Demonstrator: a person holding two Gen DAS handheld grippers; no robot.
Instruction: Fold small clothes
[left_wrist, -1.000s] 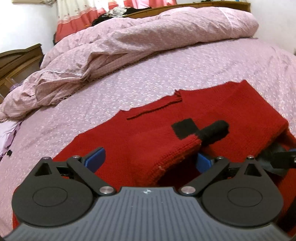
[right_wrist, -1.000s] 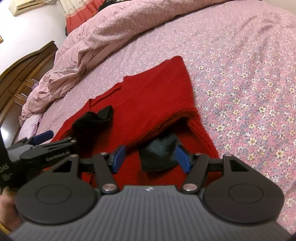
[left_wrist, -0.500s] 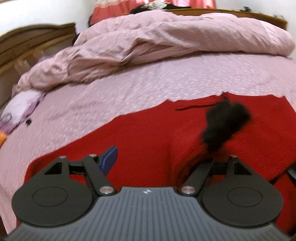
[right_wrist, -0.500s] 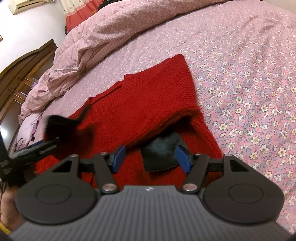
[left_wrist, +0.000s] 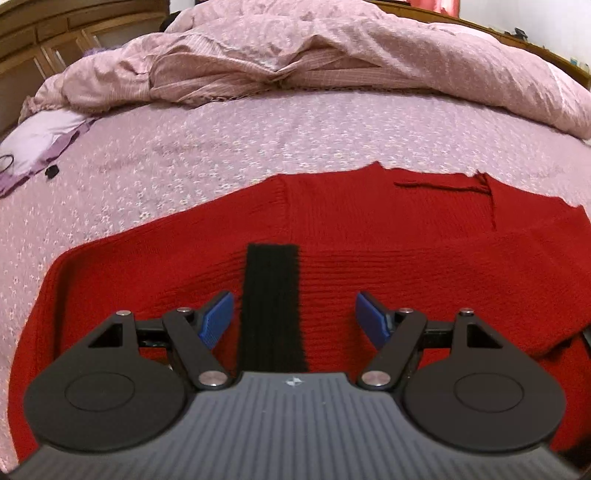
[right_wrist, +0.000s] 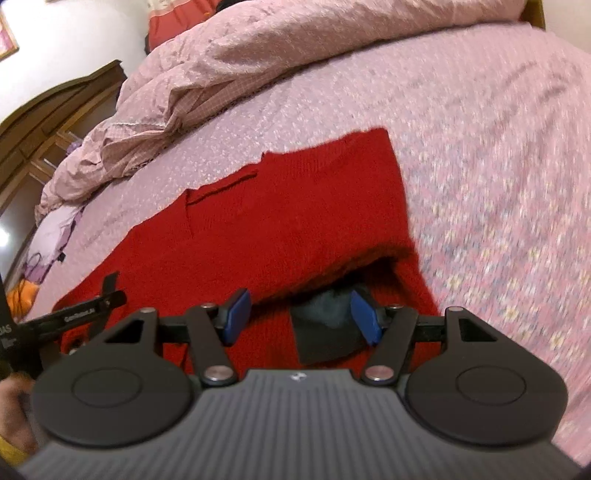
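Lying spread across the flowered pink bedsheet (left_wrist: 258, 147), the red knitted sweater (left_wrist: 369, 229) is the thing being folded, and it fills the near part of the bed in both views. One sleeve is laid across its body, and the sleeve's ribbed black cuff (left_wrist: 271, 306) rests flat on the red knit, running straight toward the camera.

Above that cuff sits the left gripper (left_wrist: 293, 317). Its two blue pads (left_wrist: 216, 319) stand apart on either side of the cuff with red knit showing between pad and cuff on both sides, so nothing is pinched; the jaws have just been closing part of the way within the last second and are level now. In the right wrist view the same gripper (right_wrist: 110, 291) shows at the sweater's left edge, held by a hand (right_wrist: 14, 410) at the frame's lower left.

At the sweater's right side the other sleeve is folded over, and a dark cuff (right_wrist: 325, 332) pokes out from under the fold. The right gripper (right_wrist: 301, 314) has its pads apart over this spot; the right pad (right_wrist: 365, 317) overlaps the dark cuff's edge, but I cannot tell whether it touches.

Beyond the sweater's far edge, a rumpled pink quilt (left_wrist: 332, 55) is heaped along the bed. To the sweater's far left lie a pale purple cloth (left_wrist: 40, 144) and brown wooden furniture (left_wrist: 55, 37).
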